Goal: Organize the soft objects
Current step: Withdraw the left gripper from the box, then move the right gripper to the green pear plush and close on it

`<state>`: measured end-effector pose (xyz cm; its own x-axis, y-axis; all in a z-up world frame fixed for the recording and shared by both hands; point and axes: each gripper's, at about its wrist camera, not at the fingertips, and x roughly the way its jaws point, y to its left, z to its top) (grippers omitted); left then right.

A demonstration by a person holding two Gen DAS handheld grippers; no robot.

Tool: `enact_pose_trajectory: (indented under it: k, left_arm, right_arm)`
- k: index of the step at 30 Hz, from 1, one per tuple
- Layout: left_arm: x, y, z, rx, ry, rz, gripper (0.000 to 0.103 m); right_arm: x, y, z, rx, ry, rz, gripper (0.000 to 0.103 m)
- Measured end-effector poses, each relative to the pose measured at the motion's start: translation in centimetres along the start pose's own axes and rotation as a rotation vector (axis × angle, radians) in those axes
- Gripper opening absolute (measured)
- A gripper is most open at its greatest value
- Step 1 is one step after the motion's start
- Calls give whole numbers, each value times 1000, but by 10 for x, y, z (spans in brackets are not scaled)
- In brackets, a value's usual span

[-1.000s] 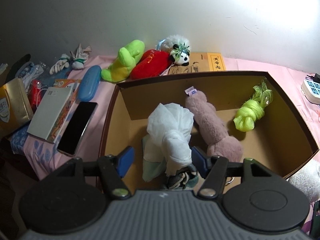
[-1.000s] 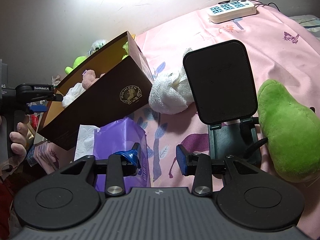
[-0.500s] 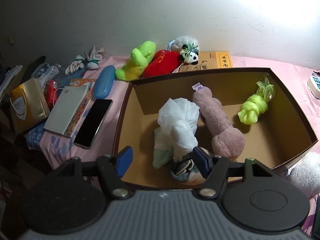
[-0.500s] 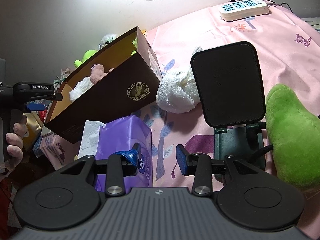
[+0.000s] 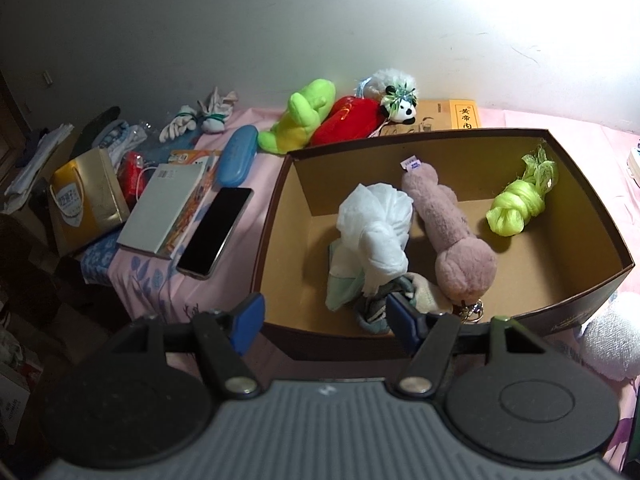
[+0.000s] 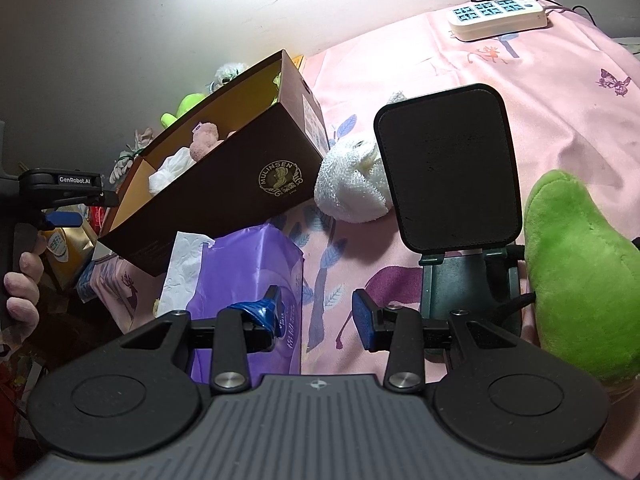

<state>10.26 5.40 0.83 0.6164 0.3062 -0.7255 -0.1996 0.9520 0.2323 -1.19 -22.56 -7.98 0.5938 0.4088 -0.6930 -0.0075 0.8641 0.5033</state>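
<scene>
At the far left of the desk, on the pink cloth, lie a gold bag, a grey book and a dark phone, with a blue case behind them. Further back, a green plush and a red plush rest against the wall side by side, touching. The left gripper hovers over the near wall of the brown box, its jaws spread apart and holding nothing. Inside the box, from left to right, lie a white cloth bundle, a pink plush touching it, and a yellow-green bundle set apart near the right wall. Outside the box's right corner sits a white plush, beside a black phone stand. The right gripper hangs low over a purple tissue pack, jaws apart and empty. At the far right lies a large green plush, with a power strip well behind it.
</scene>
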Motion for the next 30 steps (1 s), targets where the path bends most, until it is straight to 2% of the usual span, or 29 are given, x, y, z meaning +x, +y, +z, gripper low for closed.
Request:
enact_pose_trajectory:
  k: [10,19,30]
  left_arm:
    - [-26,-6,-19,9,11,54,69]
    - [-37,-16,-37,6,32,57,70]
    - [-42,-32,-69,-13,82,-9,70]
  right_arm:
    - [-9,-6,-3,-14,8,21,22]
    - [-24,-18,-7,-22,1,18,22]
    - [-61,-55,-7,16,-72,-42,22]
